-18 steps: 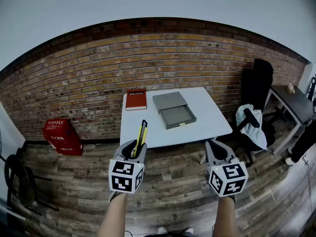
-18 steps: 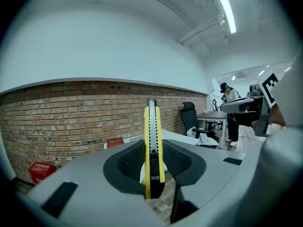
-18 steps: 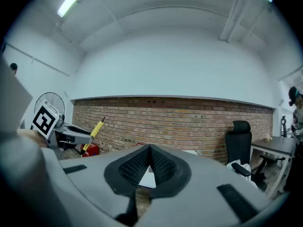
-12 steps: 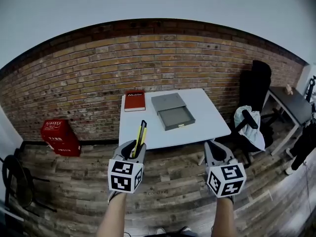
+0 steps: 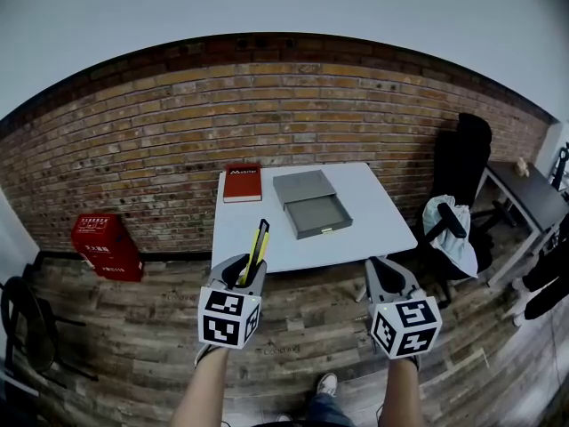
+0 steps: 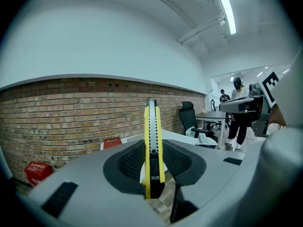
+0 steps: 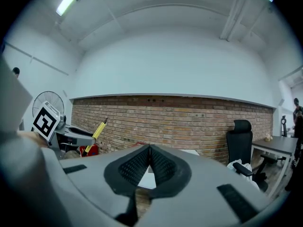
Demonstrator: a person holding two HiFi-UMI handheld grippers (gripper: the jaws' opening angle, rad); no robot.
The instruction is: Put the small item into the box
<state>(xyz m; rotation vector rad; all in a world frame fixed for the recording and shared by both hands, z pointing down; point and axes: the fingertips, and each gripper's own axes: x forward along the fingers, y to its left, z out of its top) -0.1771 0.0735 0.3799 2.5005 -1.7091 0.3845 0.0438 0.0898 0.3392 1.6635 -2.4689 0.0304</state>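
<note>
Left gripper (image 5: 243, 272) is clamped on the yellow utility knife (image 5: 258, 244), right gripper (image 5: 385, 272) pinched together and empty; the grey box (image 5: 302, 188) sits well ahead on the tabletop (image 5: 378, 213), so it should probably carry the knife steadily over the open tray before releasing.

left gripper (image 5: 245, 272) holds yellow knife (image 5: 258, 244), tip up; grey box (image 5: 313, 215) open on white table (image 5: 378, 210)

a red book (image 5: 243, 181) lies on the white table (image 5: 373, 212), black chair (image 5: 462, 163) beside it.
</note>
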